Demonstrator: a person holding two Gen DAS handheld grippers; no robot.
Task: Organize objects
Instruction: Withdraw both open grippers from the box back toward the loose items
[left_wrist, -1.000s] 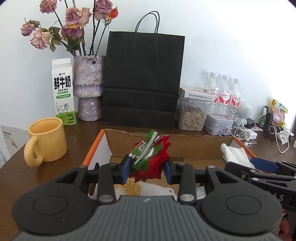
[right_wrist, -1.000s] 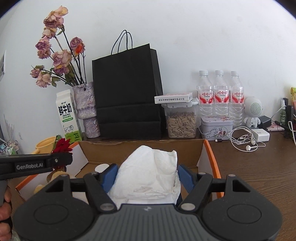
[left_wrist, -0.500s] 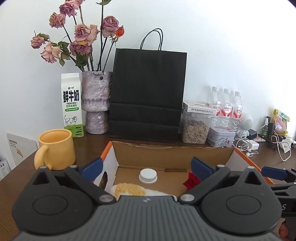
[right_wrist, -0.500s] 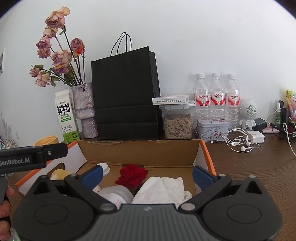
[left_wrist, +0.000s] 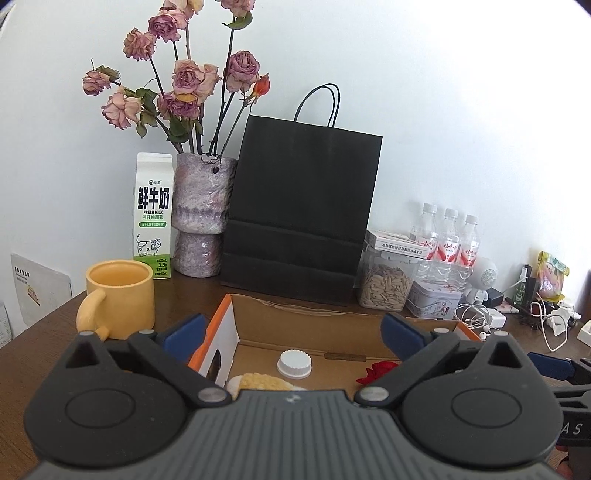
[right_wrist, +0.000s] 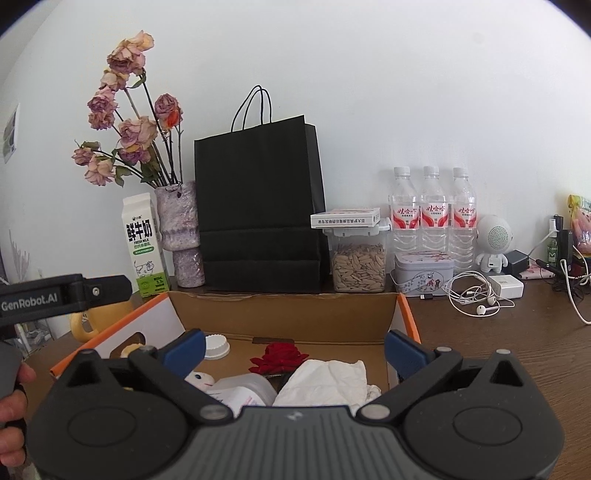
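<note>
Grippers both released: left gripper (left_wrist: 291, 332) and right gripper (right_wrist: 294, 349) gape empty above the cardboard box (right_wrist: 284, 314), where the red fabric rose (right_wrist: 279, 357) and crumpled tissue (right_wrist: 327, 382) lie near its far wall.

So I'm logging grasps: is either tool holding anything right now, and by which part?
Nothing is held. The left tool and right tool both stand open; the red flower and white tissue lie loose in the cardboard box.
</note>
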